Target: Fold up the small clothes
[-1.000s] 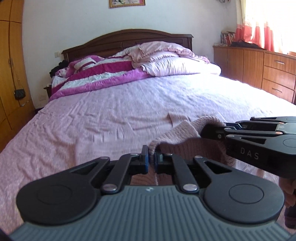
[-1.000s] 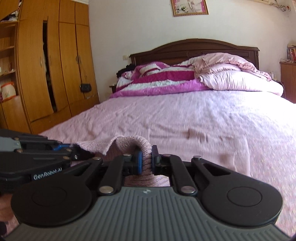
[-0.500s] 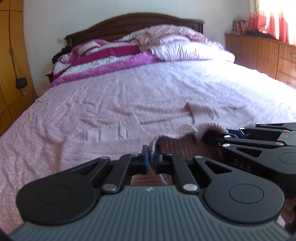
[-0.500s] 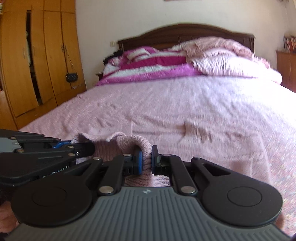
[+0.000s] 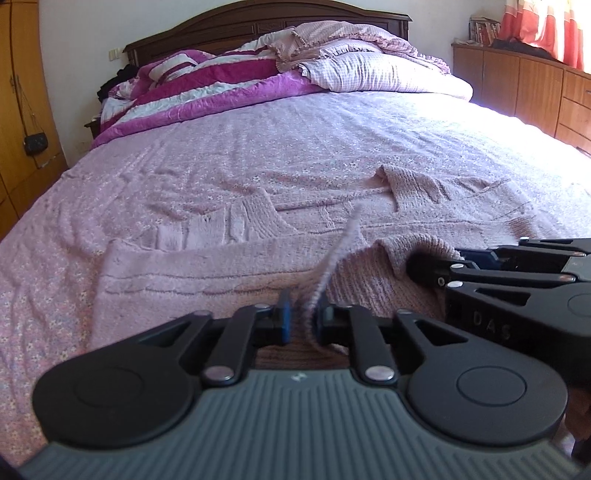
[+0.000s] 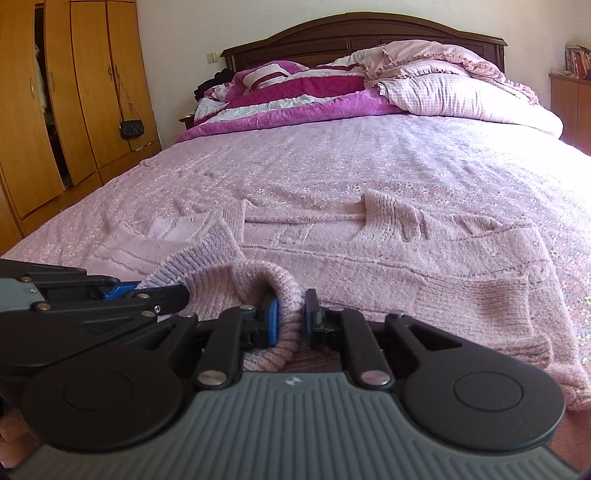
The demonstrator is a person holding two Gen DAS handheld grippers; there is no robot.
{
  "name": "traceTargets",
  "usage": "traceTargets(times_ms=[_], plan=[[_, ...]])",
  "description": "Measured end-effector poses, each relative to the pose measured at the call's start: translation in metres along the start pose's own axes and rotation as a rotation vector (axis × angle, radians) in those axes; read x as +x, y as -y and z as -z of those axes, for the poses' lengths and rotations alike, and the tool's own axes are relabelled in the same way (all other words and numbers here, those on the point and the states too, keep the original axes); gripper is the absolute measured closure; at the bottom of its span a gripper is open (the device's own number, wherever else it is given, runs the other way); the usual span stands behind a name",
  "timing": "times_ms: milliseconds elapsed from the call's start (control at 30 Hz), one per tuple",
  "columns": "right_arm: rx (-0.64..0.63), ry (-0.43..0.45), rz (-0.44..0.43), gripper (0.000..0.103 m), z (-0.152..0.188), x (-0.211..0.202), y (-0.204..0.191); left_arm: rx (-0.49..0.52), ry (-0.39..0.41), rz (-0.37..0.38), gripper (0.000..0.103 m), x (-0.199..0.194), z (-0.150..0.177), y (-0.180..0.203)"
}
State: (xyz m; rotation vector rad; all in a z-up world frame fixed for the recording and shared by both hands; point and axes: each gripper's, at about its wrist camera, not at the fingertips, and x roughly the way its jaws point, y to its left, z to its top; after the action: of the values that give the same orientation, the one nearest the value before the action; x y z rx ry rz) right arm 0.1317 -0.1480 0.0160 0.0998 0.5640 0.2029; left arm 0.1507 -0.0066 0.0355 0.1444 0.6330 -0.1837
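**Knit garment let go on the bed as both grippers open**

While the pink knit sweater (image 6: pixel 388 266) is spread flat across the flowered pink bedspread (image 6: pixel 369 162), its near edge is seen folded over and bunched at the foot of the bed, where both grippers are placed side by side. The jaws of the left gripper (image 5: pixel 301 317) are being opened: a thin, blurred strip of the knit edge is caught standing between the blue pads, close against the right one and clear of the left one, so the cloth is no longer pinched. The jaws of the right gripper (image 6: pixel 290 314) are likewise being opened; a rolled hem of the sweater is humped up between the pads, touching the left pad, with a narrow gap shown at the right pad. Nothing is clamped by either tool.

Farther up the bed, the sweater's neckline and shoulder parts are laid out flat. A magenta and white striped quilt (image 6: pixel 295 96) and a pale checked duvet (image 6: pixel 461 92) are heaped against the dark wooden headboard (image 6: pixel 369 33). A wooden wardrobe (image 6: pixel 74 92) is seen at the left, with a small black bag (image 6: pixel 130 129) hung on it.
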Motion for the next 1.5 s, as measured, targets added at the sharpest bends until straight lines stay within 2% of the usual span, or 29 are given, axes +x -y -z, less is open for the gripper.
traceTargets(times_ms=[33,100,300,433,800,1233,1333,1500], plan=[[0.009,0.002,-0.005,0.074,-0.001,-0.006,0.001,-0.006,-0.003,0.003,0.065,-0.005,-0.001,-0.002],[0.028,0.013,-0.01,0.065,-0.003,-0.015,0.005,-0.017,0.007,0.007,0.056,-0.016,-0.003,-0.008],[0.021,0.062,-0.016,0.057,-0.002,-0.057,0.012,-0.031,0.023,0.022,0.055,-0.05,-0.001,-0.021],[-0.015,0.075,-0.029,0.051,0.006,-0.087,0.011,-0.001,0.013,0.017,0.056,-0.07,0.011,-0.023],[-0.192,0.014,-0.085,0.048,0.055,-0.141,-0.014,0.125,-0.054,0.042,0.055,-0.106,0.053,-0.016],[-0.396,-0.087,-0.049,0.032,0.092,-0.15,-0.028,0.305,-0.122,0.08,0.055,-0.118,0.09,-0.004],[-0.463,-0.088,-0.023,0.03,0.102,-0.147,-0.034,0.353,-0.155,0.084,0.056,-0.114,0.096,0.002],[-0.506,-0.062,0.004,0.029,0.108,-0.145,-0.04,0.384,-0.148,0.058,0.054,-0.109,0.097,0.008]])
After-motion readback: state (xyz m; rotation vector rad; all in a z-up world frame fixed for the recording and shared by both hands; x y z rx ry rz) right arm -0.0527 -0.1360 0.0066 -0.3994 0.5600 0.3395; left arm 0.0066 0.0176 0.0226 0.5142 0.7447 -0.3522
